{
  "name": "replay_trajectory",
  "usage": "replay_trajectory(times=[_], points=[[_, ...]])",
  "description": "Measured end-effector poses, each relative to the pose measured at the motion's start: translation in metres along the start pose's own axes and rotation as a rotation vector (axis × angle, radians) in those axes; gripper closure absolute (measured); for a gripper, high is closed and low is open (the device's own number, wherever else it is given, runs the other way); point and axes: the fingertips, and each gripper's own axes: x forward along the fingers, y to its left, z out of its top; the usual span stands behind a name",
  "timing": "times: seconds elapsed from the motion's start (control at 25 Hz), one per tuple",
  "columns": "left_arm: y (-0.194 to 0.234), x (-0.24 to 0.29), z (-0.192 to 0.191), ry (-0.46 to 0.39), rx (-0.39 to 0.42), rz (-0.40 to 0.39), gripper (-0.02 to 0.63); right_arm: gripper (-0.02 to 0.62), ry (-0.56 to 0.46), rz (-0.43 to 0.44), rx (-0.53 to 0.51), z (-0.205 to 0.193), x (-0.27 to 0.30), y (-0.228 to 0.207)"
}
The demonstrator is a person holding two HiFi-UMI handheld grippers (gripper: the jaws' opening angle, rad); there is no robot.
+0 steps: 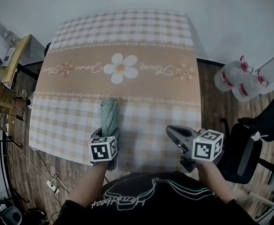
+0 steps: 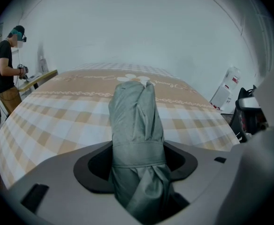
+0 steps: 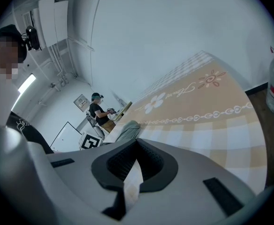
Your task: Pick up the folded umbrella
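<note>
The folded grey-green umbrella (image 1: 110, 116) lies lengthwise on the checked tablecloth (image 1: 151, 41) near the front edge, left of middle. My left gripper (image 1: 107, 136) straddles its near end, pointing steeply down. In the left gripper view the umbrella (image 2: 137, 116) fills the gap between the jaws, and both dark pads (image 2: 97, 165) touch its sides at the strap, so the left gripper (image 2: 139, 158) is shut on it. My right gripper (image 1: 171, 131) hovers over the cloth to the right, shut and empty. In the right gripper view, the right gripper (image 3: 137, 142) has tips that meet, and the umbrella (image 3: 127, 129) lies beyond them.
Two large water bottles (image 1: 231, 76) stand on the wooden floor right of the table, with a black office chair (image 1: 254, 139) nearer me. A wooden bench (image 1: 15, 55) and another person (image 2: 5, 69) are at the left. Cables (image 1: 52, 184) lie on the floor by the front left corner.
</note>
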Motion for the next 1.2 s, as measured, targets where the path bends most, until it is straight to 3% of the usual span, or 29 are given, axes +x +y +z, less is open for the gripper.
replay_trajectory(times=[0.36, 0.6, 0.88, 1.2], points=[[0.002, -0.004, 0.001, 0.033, -0.012, -0.072, 0.344, 0.584, -0.011, -0.016, 0.022, -0.018, 0.012, 0.017], [-0.001, -0.010, 0.000, 0.015, 0.022, -0.140, 0.347, 0.586, -0.014, -0.029, 0.013, -0.032, 0.020, 0.031], [-0.022, -0.058, 0.025, -0.065, 0.039, -0.286, 0.347, 0.584, -0.029, -0.049, -0.016, -0.038, 0.023, 0.055], [-0.036, -0.134, 0.056, -0.248, 0.116, -0.410, 0.347, 0.584, -0.097, -0.058, -0.123, -0.010, 0.016, 0.106]])
